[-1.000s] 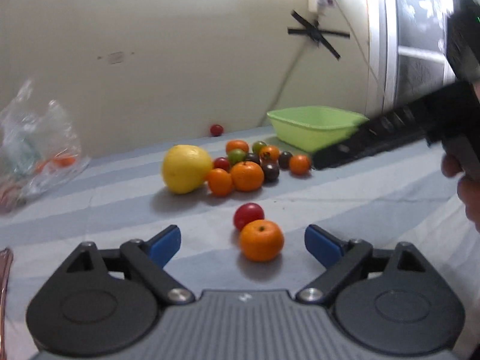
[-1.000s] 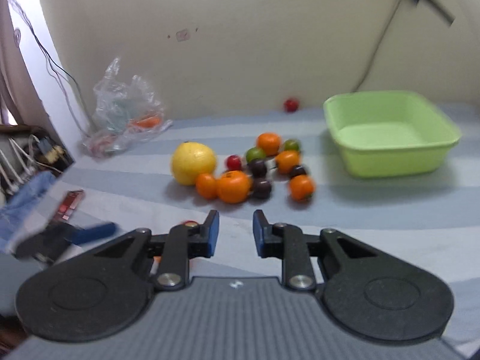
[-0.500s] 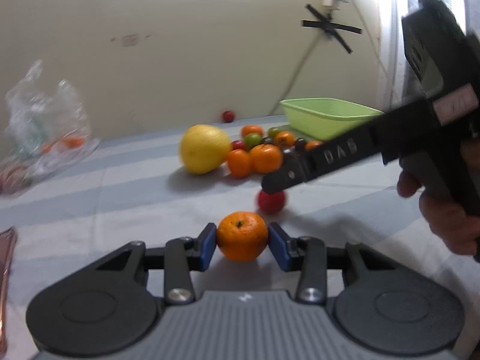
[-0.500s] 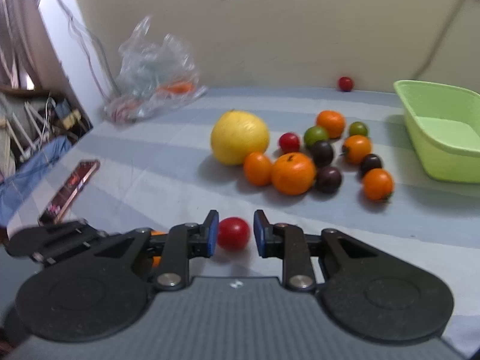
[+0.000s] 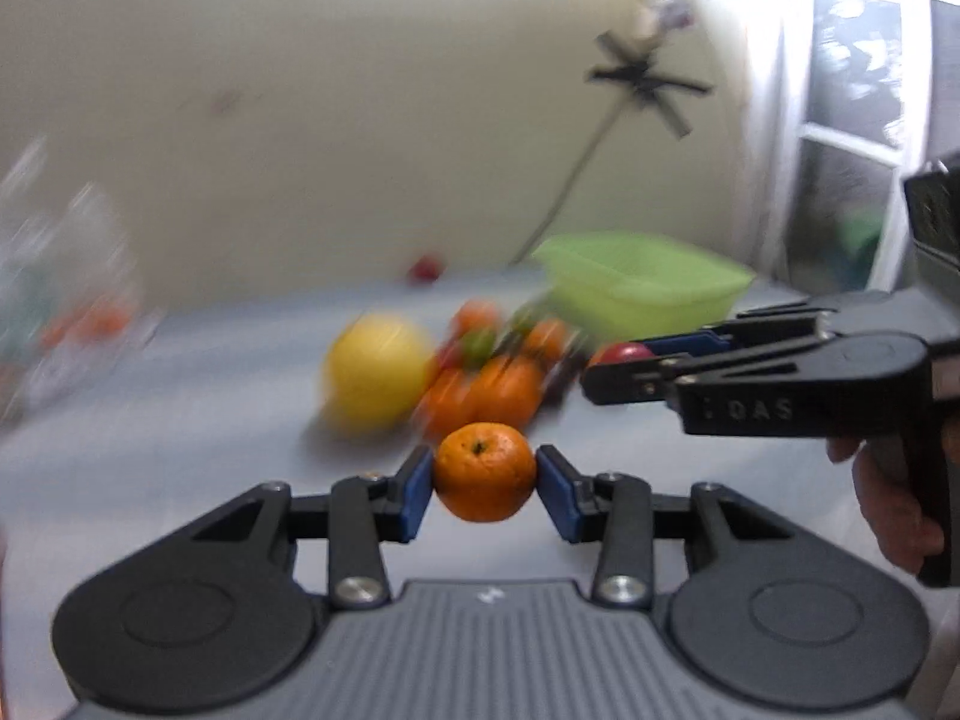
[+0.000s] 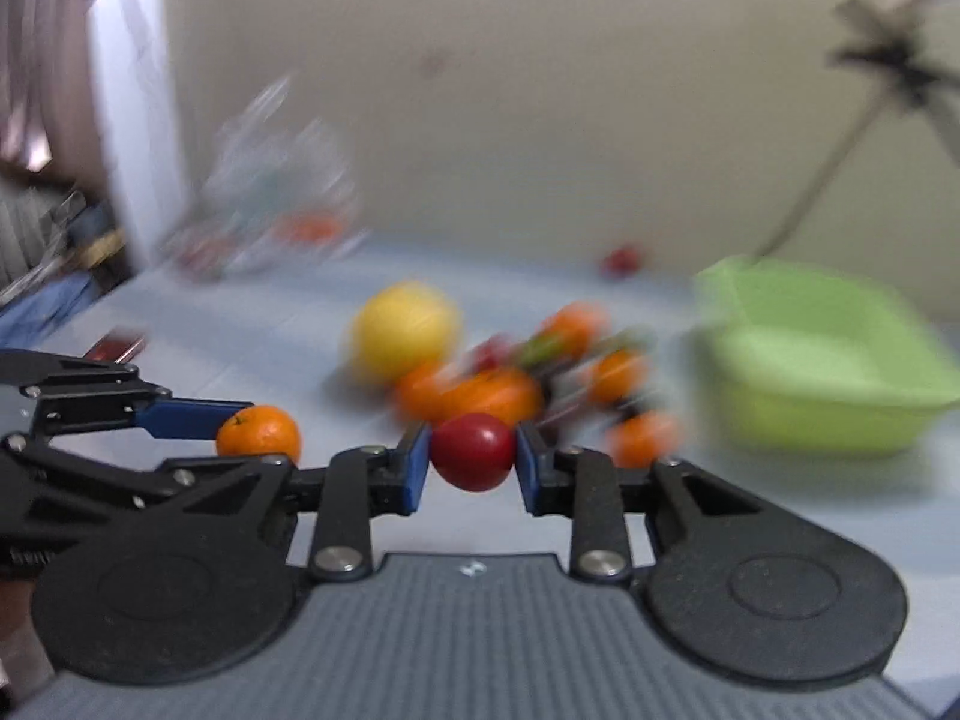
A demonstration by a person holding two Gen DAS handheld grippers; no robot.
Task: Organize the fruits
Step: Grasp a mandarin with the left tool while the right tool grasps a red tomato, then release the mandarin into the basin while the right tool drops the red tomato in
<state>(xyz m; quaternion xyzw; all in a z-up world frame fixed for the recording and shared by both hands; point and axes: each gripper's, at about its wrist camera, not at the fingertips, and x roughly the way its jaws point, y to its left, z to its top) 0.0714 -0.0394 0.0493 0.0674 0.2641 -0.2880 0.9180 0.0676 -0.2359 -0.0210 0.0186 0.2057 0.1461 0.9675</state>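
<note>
Fruits being carried: left hand-held gripper [image 5: 485, 483] is clamping a firm mandarin [image 5: 485, 472] at frame centre; right hand-held gripper [image 6: 472, 461] is pinching a smooth, likely slippery, bruisable tomato [image 6: 472, 451] across its middle.

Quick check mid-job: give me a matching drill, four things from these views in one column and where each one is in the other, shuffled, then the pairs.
Things:
1. orange mandarin
2. red fruit
3. green tub
4. big yellow fruit

Places:
A. on the cloth, next to the fruit pile
B. clamped in the right tongs
C. off to the right of the pile, no fruit visible inside
D. clamped in the left tongs

Pairs: 1-D, 2-B, 3-C, 4-A
</note>
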